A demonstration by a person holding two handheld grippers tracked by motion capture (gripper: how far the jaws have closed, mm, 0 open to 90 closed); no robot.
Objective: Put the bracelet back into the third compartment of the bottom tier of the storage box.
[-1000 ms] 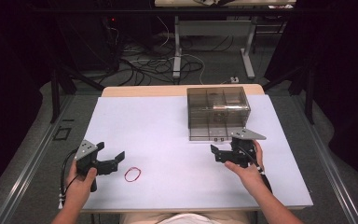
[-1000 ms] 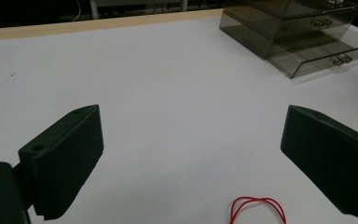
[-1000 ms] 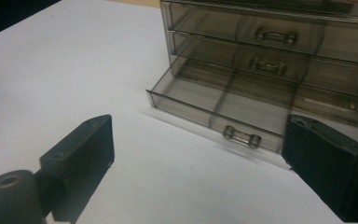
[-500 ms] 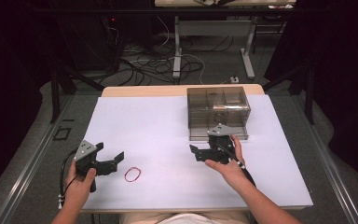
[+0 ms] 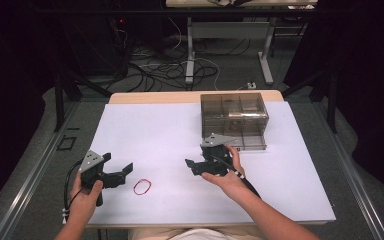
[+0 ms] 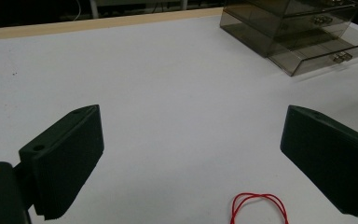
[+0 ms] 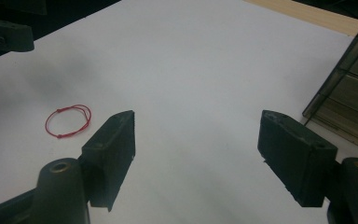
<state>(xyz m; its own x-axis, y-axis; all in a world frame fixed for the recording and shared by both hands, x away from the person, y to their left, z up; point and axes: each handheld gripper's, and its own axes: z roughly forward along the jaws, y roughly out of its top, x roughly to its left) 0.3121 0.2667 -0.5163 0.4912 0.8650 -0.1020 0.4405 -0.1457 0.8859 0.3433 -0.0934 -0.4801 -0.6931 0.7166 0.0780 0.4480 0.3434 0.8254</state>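
Observation:
A thin red string loop (image 5: 142, 187) lies flat on the white table (image 5: 155, 135) near its front left. My left gripper (image 5: 126, 171) hovers just left of the loop, open and empty; the loop (image 6: 259, 208) lies low between its jaws. My right gripper (image 5: 190, 166) is open and empty at the table's middle, pointing left, with the loop (image 7: 68, 121) some way off to its front left. A smoky clear drawer box (image 5: 234, 120) stands at the back right, its lowest drawer (image 6: 324, 57) pulled out a little.
The table's wooden far edge (image 5: 180, 96) shows behind the white sheet. Beyond it are table legs and cables on a dark floor (image 5: 190, 60). Bare white surface lies between the grippers and along the right side.
My right gripper has moved left from beside the drawer box toward the table's middle and the red loop. The left gripper has stayed put.

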